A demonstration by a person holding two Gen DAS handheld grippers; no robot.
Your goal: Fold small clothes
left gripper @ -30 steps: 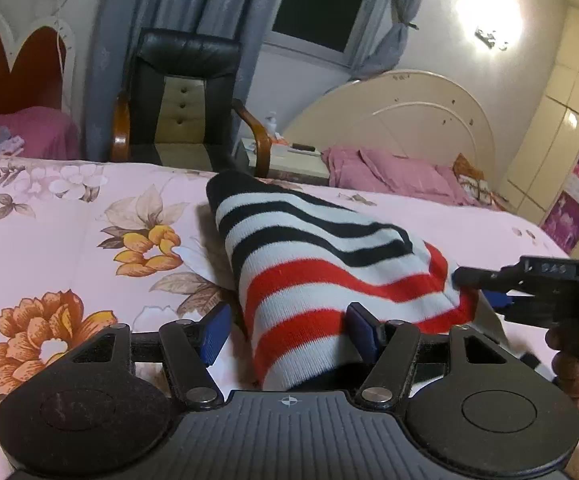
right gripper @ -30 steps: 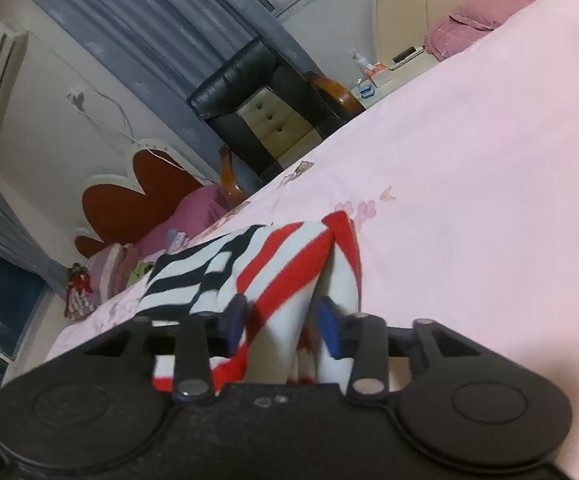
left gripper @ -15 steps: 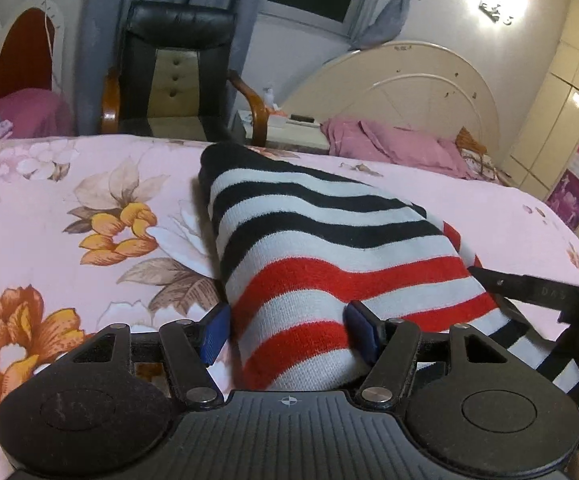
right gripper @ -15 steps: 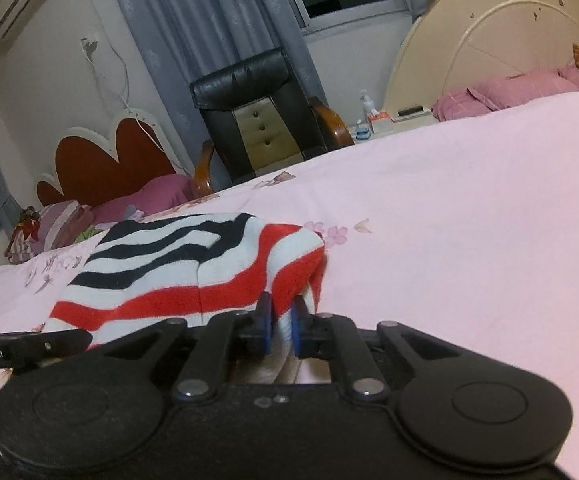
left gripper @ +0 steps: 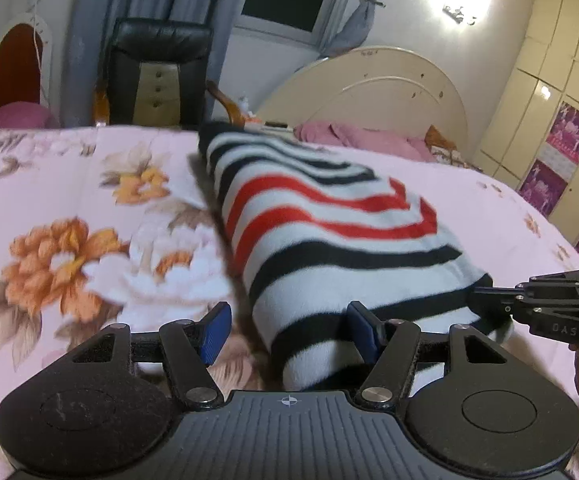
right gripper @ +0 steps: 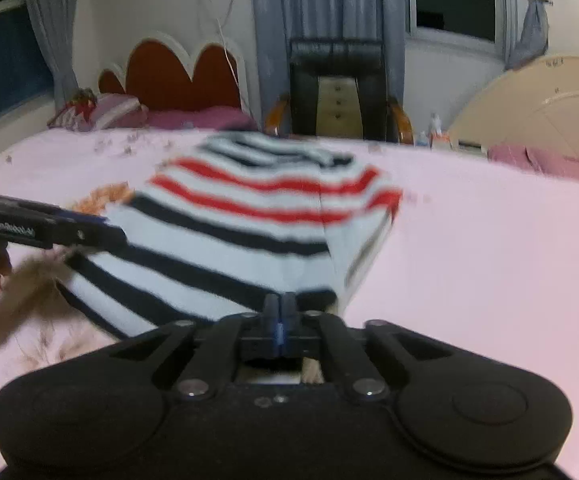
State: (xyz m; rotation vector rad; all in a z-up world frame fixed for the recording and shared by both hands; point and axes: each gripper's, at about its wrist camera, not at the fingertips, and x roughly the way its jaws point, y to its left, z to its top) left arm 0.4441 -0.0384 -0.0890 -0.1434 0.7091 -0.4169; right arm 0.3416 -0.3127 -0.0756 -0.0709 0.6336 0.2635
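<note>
Floral pink bedspread point(left gripper: 69, 208) — curtained bedroom

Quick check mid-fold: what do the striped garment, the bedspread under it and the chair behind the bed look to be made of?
Striped garment: thick, soft knit, maybe wool or acrylic; fuzzy surface, plump rounded fold.
Bedspread: thin woven cloth, matte, printed with flowers; fibre unclear.
Chair: glossy black leather or imitation, buttoned beige centre panel, polished wooden arms.
</note>
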